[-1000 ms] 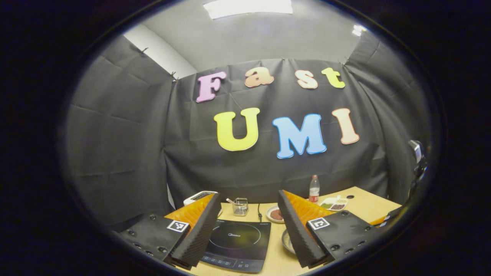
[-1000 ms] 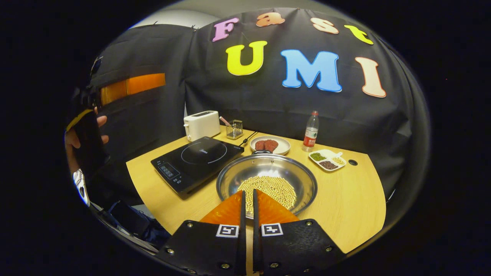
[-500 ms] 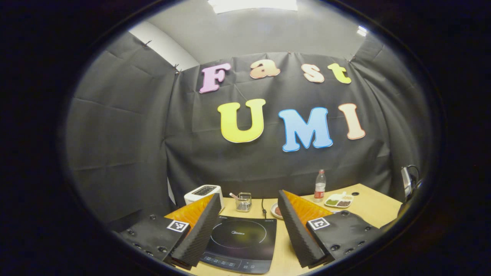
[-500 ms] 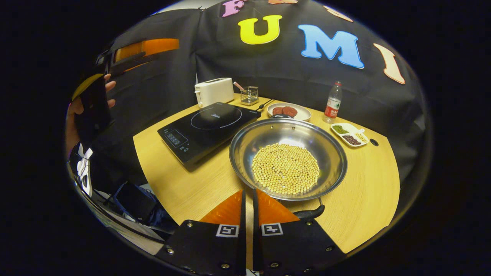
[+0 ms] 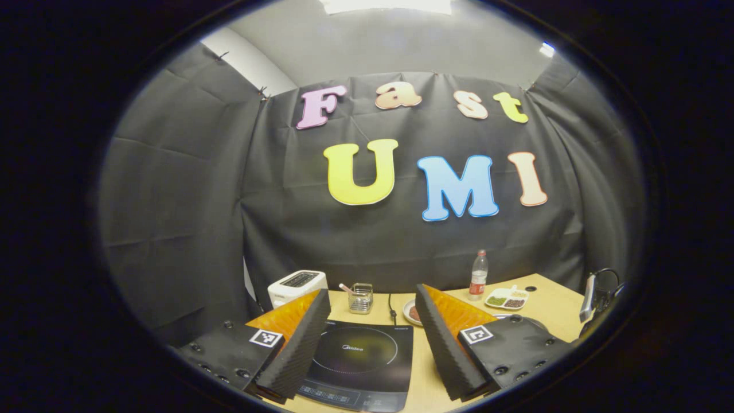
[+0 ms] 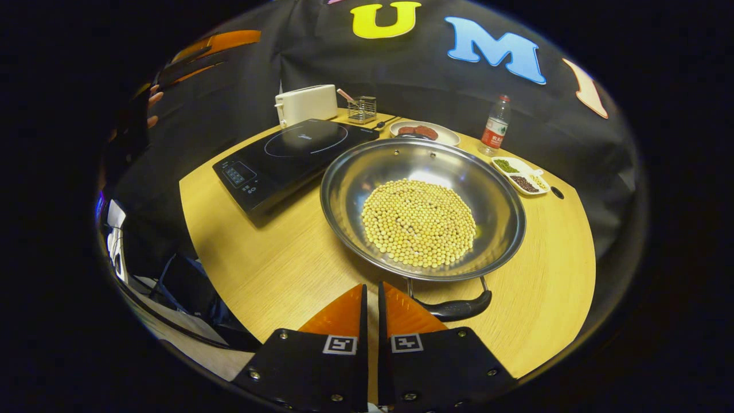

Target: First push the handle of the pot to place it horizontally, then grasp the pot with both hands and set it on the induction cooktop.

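A wide steel pot point(image 6: 459, 172) holding soybeans point(image 6: 421, 221) sits mid-table in the right gripper view. One black loop handle point(image 6: 454, 310) points toward me and the other point(image 6: 410, 136) lies at the far rim. My right gripper point(image 6: 371, 289) is shut and empty, hovering over the table just left of the near handle without touching it. The black induction cooktop point(image 6: 292, 152) lies left of the pot. My left gripper point(image 5: 373, 298) hangs open above the cooktop point(image 5: 358, 355), holding nothing. It also shows far off at upper left, left gripper point(image 6: 229, 49), in a hand point(image 6: 150, 106).
Round wooden table point(image 6: 275, 258). Along its back stand a white toaster point(image 6: 307, 103), a wire holder point(image 6: 362, 109), a plate of meat point(image 6: 424, 132), a bottle point(image 6: 494, 126) and a divided dish point(image 6: 520, 175). The table's front edge is just left of my right gripper.
My right gripper has drawn back off the pot toward the table's front, so the near handle now shows beside its tips. The left gripper stays open, shifting only slightly.
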